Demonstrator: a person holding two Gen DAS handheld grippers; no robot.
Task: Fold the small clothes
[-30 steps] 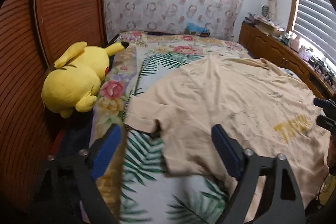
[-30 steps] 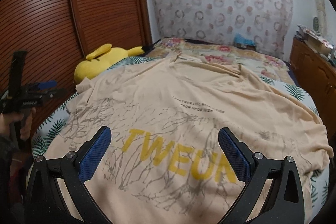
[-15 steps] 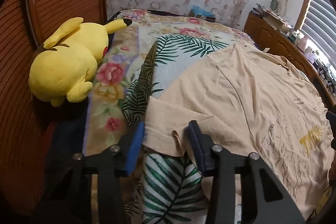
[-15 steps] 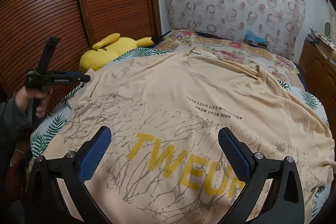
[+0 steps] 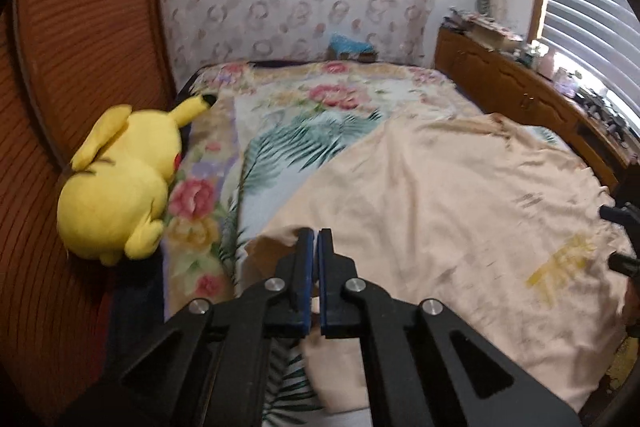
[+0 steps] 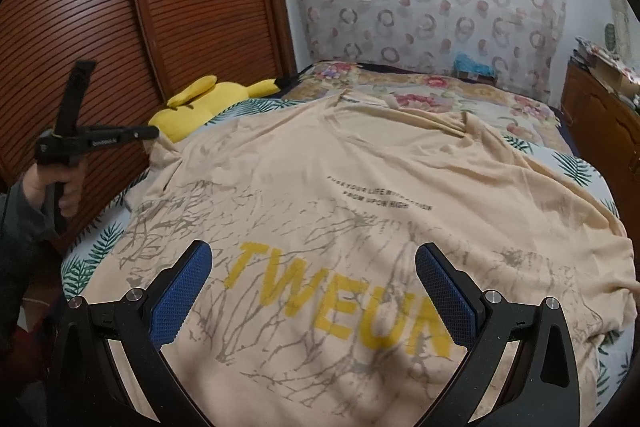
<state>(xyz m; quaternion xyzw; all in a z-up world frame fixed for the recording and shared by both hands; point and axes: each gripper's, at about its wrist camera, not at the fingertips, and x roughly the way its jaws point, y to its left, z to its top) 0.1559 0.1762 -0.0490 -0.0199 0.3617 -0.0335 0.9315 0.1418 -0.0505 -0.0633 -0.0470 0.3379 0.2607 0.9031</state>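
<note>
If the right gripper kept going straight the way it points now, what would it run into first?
Probably the beige T-shirt on the bed: the open right gripper points over its yellow lettering, nothing between. How high it hovers is unclear.

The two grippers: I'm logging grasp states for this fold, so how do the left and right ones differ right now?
The left gripper has its jaws pressed together on the sleeve of the beige T-shirt; the right gripper has jaws spread wide and holds nothing. The left one works at the shirt's edge beside the yellow plush toy; the right one hovers over the "TWEUN" print. Both have black frames with blue pads.
</note>
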